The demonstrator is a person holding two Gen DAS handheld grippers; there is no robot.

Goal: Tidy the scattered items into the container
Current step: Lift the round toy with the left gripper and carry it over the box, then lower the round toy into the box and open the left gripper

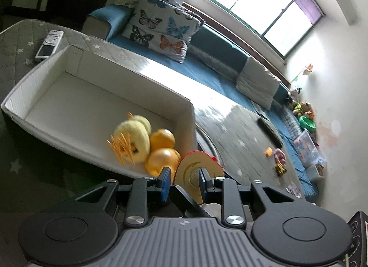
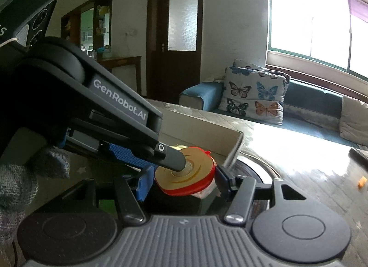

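Both views ride on hand-held grippers and look forward along the fingers, angled downward.

The left wrist view is rolled, so the room leans. It looks close over the white box [image 1: 96, 96] toward the butterfly cushions [image 1: 161, 27] and window [image 1: 257, 7].

The right wrist view sits nearly level, facing the dark door [image 2: 176, 34], with the other gripper's body [image 2: 110, 110] crossing very near its lens.

Both share the round red-rimmed toy [image 1: 195, 172] [image 2: 186, 177], the box, cushions, sofa and window.
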